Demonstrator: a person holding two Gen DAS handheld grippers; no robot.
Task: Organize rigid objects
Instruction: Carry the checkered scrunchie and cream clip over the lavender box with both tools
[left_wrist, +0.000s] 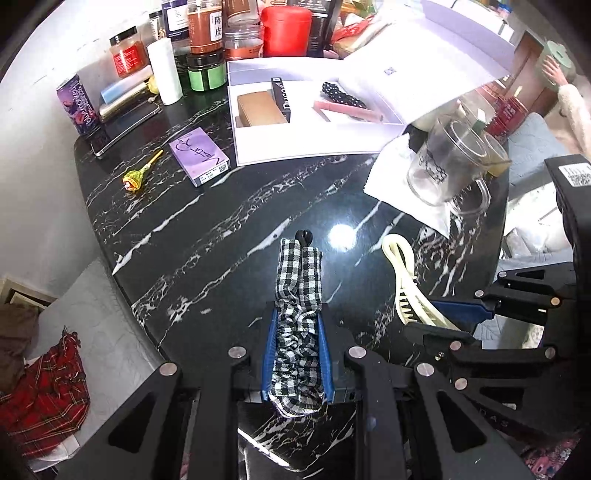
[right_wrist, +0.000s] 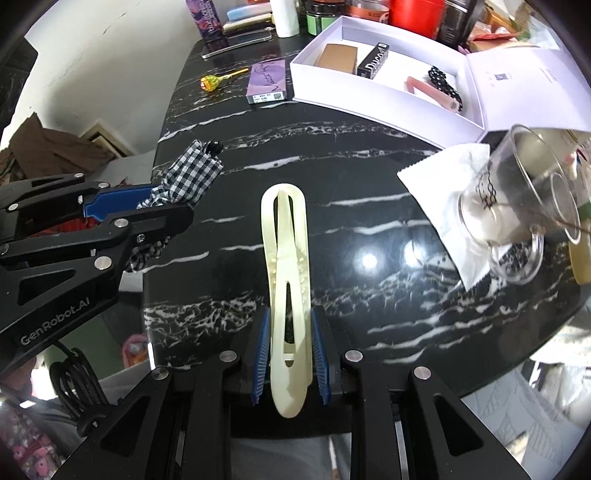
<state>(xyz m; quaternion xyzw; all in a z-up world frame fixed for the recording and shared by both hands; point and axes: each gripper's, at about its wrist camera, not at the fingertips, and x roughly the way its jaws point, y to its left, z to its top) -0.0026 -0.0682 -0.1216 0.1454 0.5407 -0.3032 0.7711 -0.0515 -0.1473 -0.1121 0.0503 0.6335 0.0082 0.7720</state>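
Left claw (left_wrist: 297, 363) clamps the checked hair tie (left_wrist: 297, 314), right claw (right_wrist: 290, 363) clamps the cream hair clip (right_wrist: 286, 258), both angled steeply down

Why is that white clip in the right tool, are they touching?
Touching. The right wrist view shows the white clip squeezed between the right tool's blue pads, both sides pressing it.

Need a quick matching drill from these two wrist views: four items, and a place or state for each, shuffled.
Items:
1. checked hair clip
2. cream hair clip
3. lollipop
4. brown box

Places:
A. inside the open white box
B. in the left gripper
C. loose on the marble table
D. in the right gripper

Pairs: 1-B, 2-D, 3-C, 4-A
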